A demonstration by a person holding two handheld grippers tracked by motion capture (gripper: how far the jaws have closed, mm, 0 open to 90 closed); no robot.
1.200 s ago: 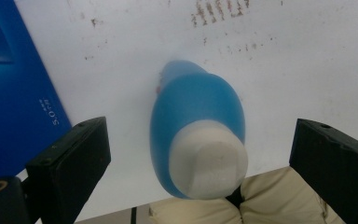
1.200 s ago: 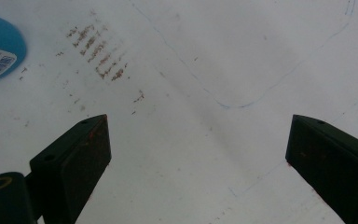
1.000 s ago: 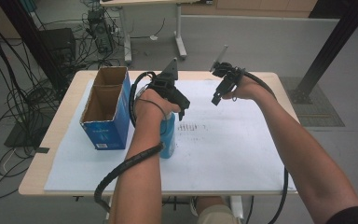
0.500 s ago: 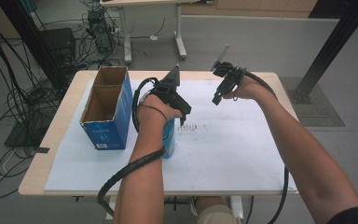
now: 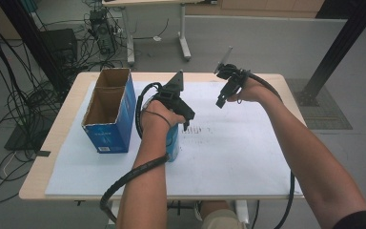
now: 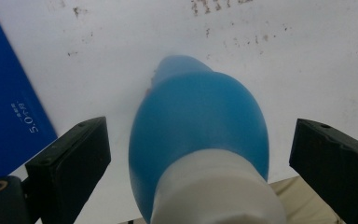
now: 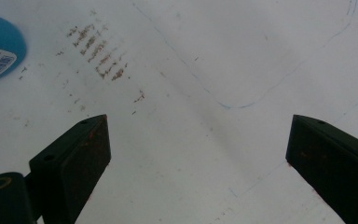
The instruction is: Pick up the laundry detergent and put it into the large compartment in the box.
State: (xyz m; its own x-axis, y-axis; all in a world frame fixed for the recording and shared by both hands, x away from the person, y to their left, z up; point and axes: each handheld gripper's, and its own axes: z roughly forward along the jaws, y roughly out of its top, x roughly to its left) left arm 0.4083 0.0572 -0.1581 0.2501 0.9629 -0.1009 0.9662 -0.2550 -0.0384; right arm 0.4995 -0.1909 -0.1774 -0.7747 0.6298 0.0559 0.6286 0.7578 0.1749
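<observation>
Blue box (image 6: 9, 112) reads "5.0"; bottle (image 6: 200, 130) label unreadable.

On the table (image 5: 267, 188) I log: box (image 5: 108, 114) near the left edge, toward the far side; bottle (image 5: 172, 143) just right of it, nearer me; my left gripper (image 5: 187, 125) above the bottle; right gripper (image 5: 220, 101) toward the far edge.

Blue plastic bottle (image 6: 200, 126) with a white cap (image 6: 216, 191), standing upright on the white sheet, just right of the blue cardboard box (image 5: 107, 112), a printed label on its side, cap end nearest the camera in the left gripper view
</observation>
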